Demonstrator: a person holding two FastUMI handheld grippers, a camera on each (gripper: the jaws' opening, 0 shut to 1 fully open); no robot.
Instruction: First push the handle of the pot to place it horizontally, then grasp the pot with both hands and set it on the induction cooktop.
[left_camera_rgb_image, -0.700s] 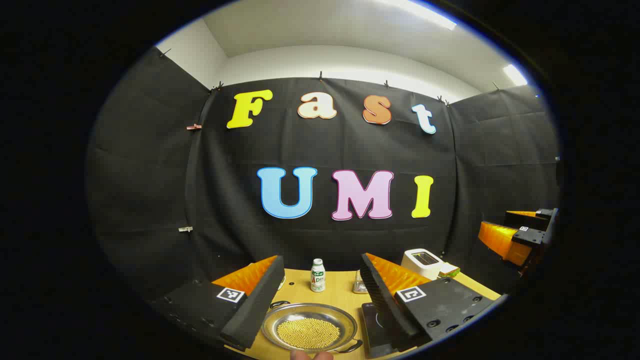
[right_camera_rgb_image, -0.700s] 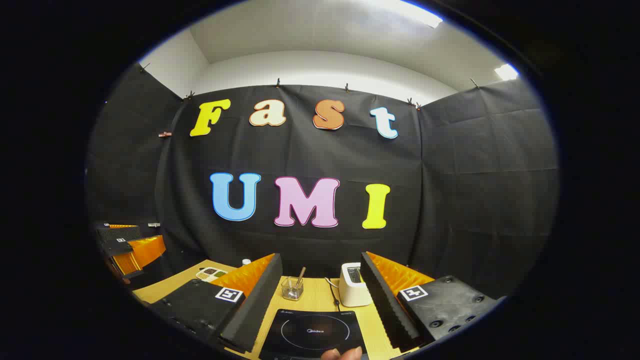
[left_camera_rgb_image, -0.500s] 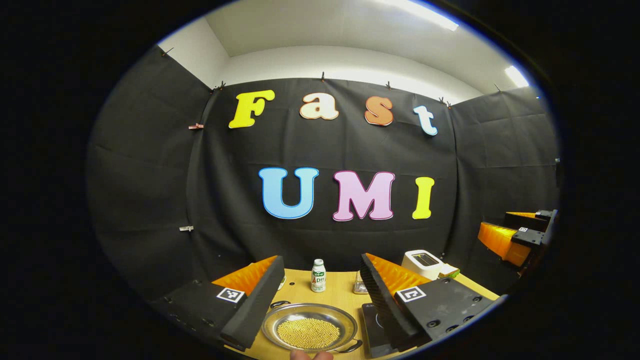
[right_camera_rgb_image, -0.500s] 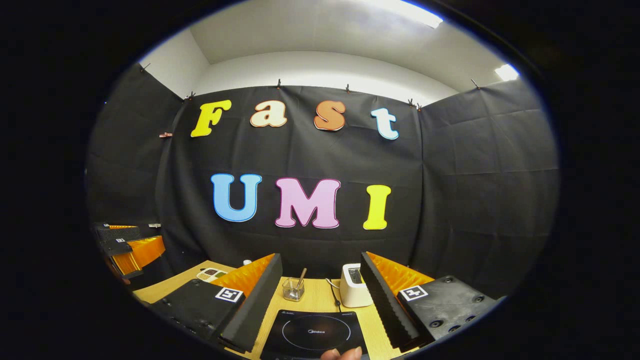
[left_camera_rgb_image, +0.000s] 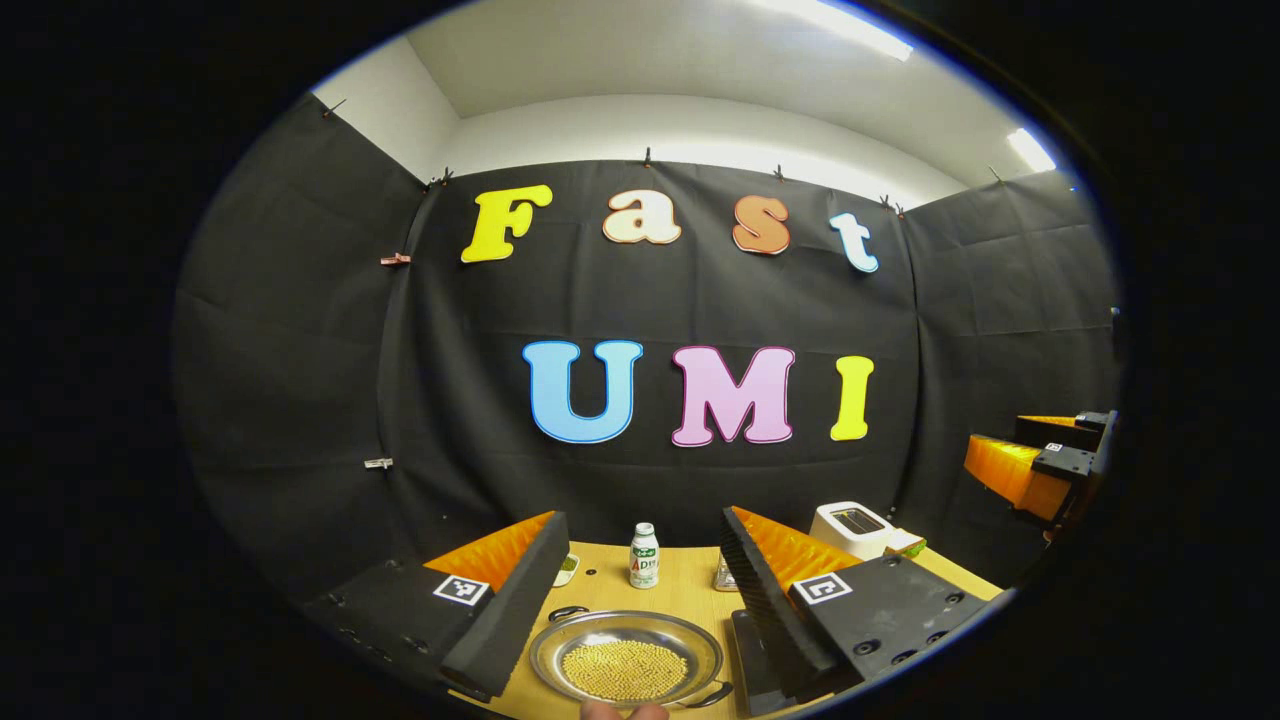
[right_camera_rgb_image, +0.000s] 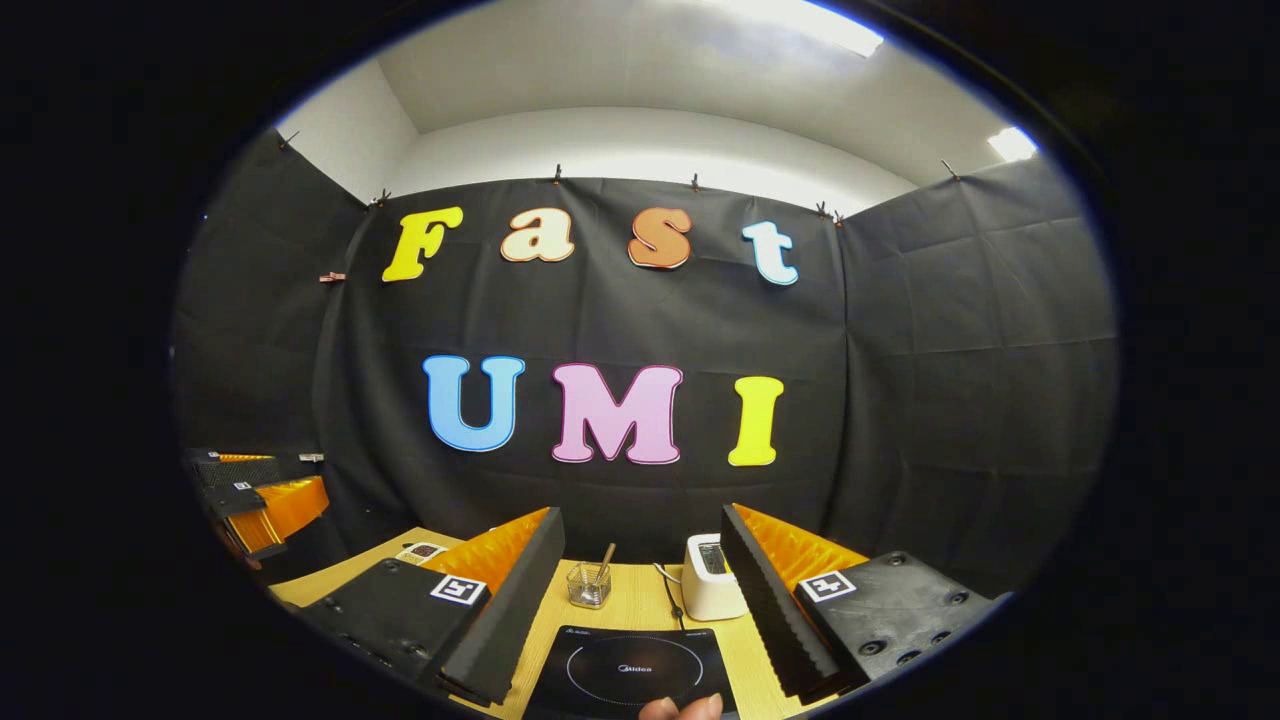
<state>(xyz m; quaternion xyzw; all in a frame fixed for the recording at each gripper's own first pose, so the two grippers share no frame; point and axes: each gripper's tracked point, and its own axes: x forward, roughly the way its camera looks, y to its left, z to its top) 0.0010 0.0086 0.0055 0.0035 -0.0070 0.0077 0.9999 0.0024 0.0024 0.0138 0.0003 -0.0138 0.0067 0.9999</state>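
Observation:
A shallow metal pot (left_camera_rgb_image: 625, 660) holding yellow beads sits on the wooden table (left_camera_rgb_image: 600, 585), low between my left gripper's fingers. One dark loop handle (left_camera_rgb_image: 568, 612) points far-left, the other (left_camera_rgb_image: 712, 692) near-right, so they lie on a diagonal. My left gripper (left_camera_rgb_image: 642, 530) is open above and behind the pot, touching nothing. The black induction cooktop (right_camera_rgb_image: 620, 668) lies right of the pot, under my open right gripper (right_camera_rgb_image: 640, 525); its edge (left_camera_rgb_image: 745, 640) is partly hidden by a finger. Each gripper shows in the other's view: right (left_camera_rgb_image: 1040, 465), left (right_camera_rgb_image: 255, 490), both raised off the table.
A white toaster (right_camera_rgb_image: 712, 580) with a cord and a glass cup with a spoon (right_camera_rgb_image: 588, 582) stand behind the cooktop. A small white bottle (left_camera_rgb_image: 644, 556) stands behind the pot. A small dish (right_camera_rgb_image: 420, 551) lies at the table's left. A thumb (left_camera_rgb_image: 622, 710) shows at the bottom edge.
Both views drift slightly, with the wall and table items sliding a little down and right in the frame. Both grippers stay open, and the pot has not moved on the table.

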